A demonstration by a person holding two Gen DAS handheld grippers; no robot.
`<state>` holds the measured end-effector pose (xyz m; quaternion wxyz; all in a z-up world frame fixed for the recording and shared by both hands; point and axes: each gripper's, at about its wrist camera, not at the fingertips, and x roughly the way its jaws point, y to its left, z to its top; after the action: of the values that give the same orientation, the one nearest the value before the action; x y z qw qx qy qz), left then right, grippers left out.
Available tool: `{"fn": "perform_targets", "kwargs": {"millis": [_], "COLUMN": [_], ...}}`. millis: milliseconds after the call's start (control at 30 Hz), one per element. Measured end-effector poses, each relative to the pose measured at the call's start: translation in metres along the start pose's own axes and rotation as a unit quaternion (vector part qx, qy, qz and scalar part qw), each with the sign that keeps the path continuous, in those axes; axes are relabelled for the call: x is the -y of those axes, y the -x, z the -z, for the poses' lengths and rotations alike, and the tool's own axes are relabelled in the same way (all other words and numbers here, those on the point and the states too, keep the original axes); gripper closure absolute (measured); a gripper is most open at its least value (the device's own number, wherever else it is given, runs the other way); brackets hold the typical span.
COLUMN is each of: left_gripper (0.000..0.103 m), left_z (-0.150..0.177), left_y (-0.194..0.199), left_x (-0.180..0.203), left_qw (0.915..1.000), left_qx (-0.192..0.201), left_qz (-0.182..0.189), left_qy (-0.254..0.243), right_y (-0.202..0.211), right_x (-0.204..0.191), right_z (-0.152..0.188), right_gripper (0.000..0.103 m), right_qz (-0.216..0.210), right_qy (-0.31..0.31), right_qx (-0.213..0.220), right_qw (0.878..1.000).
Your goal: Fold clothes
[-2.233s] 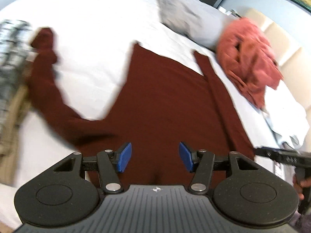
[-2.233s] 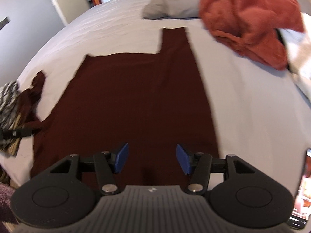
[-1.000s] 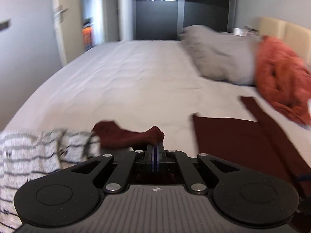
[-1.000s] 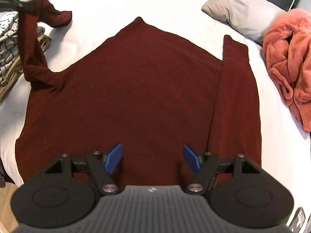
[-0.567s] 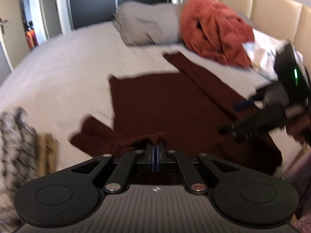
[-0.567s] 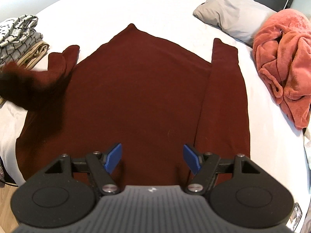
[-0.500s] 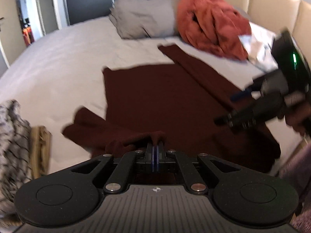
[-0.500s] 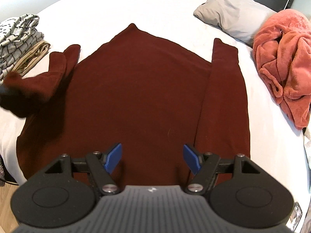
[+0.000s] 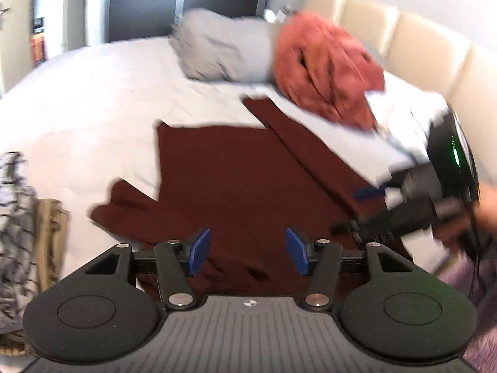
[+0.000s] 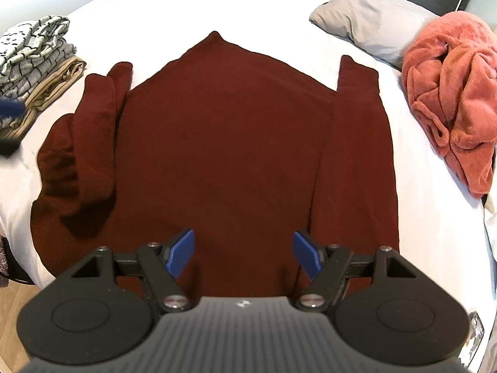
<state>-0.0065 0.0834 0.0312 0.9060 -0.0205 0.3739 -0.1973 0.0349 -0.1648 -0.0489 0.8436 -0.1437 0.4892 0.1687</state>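
A dark maroon sweater (image 10: 233,140) lies flat on the white bed (image 10: 139,6), its hem nearest me. Its left sleeve (image 10: 93,130) sits bunched and doubled along the left side of the body. The right sleeve (image 10: 357,155) lies straight along the right side. My left gripper (image 9: 247,251) is open and empty just above the bunched cloth of the sweater (image 9: 233,171). My right gripper (image 10: 243,253) hangs open over the hem, holding nothing. In the left wrist view the right gripper (image 9: 403,205) shows at the right, held by a hand (image 9: 487,205).
A stack of folded clothes (image 10: 37,62) sits at the bed's left edge. A grey pillow (image 10: 366,12) and a crumpled orange blanket (image 10: 450,99) lie at the far right. A beige headboard (image 9: 419,46) stands beyond. Wooden floor (image 10: 12,310) shows at lower left.
My left gripper carried the left sleeve inward toward the sweater's body, then opened and let it drop in a bunch. The right gripper stayed open over the hem.
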Motion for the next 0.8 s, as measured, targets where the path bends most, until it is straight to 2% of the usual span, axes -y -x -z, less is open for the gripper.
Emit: {"fn": "perform_targets", "kwargs": {"millis": [33,100,267,500,567,600,633,667,700,767,800], "left_gripper": [0.040,0.039,0.039,0.043,0.051,0.059,0.072,0.079,0.090,0.102,0.103], "left_z": [-0.003,-0.008,-0.009,-0.009,-0.007,-0.006,-0.004,-0.003,-0.002,-0.003,-0.005], "left_y": [0.001,-0.004,-0.039,-0.088,-0.099,-0.104,-0.108,-0.111,-0.113,-0.112,-0.109], "left_x": [-0.012,-0.033,-0.067,-0.109,-0.116,-0.119,-0.121,-0.123,-0.123,-0.120,-0.117], "left_qw": [0.9996,0.9970,0.9902,0.9746,0.9718,0.9711,0.9705,0.9698,0.9705,0.9735,0.9748], "left_qx": [0.007,0.011,-0.008,-0.037,-0.044,-0.047,-0.048,-0.049,-0.047,-0.037,-0.029], "left_qz": [-0.009,-0.030,-0.069,-0.122,-0.116,-0.107,-0.097,-0.087,-0.082,-0.077,-0.079], "left_qy": [0.025,0.070,0.122,0.184,0.200,0.208,0.215,0.222,0.222,0.212,0.206], "right_y": [-0.001,-0.003,-0.010,-0.012,-0.013,-0.013,-0.014,-0.014,-0.014,-0.014,-0.014], "right_x": [0.000,-0.001,-0.008,-0.008,-0.005,-0.003,-0.002,0.000,0.001,0.003,0.004], "right_z": [0.000,0.001,-0.001,-0.003,-0.003,-0.003,-0.004,-0.004,-0.005,-0.006,-0.006], "right_gripper": [0.026,0.026,0.026,0.026,0.026,0.026,0.026,0.026,0.026,0.026,0.026], "right_qz": [0.000,-0.002,-0.013,-0.017,-0.018,-0.018,-0.018,-0.017,-0.017,-0.017,-0.017], "right_qy": [0.000,0.001,0.015,0.014,0.010,0.009,0.008,0.006,0.005,0.001,0.000], "right_qx": [-0.001,-0.005,-0.010,-0.008,-0.007,-0.007,-0.006,-0.005,-0.005,-0.003,-0.002], "right_qw": [1.000,1.000,1.000,1.000,1.000,1.000,1.000,1.000,1.000,1.000,1.000]}}
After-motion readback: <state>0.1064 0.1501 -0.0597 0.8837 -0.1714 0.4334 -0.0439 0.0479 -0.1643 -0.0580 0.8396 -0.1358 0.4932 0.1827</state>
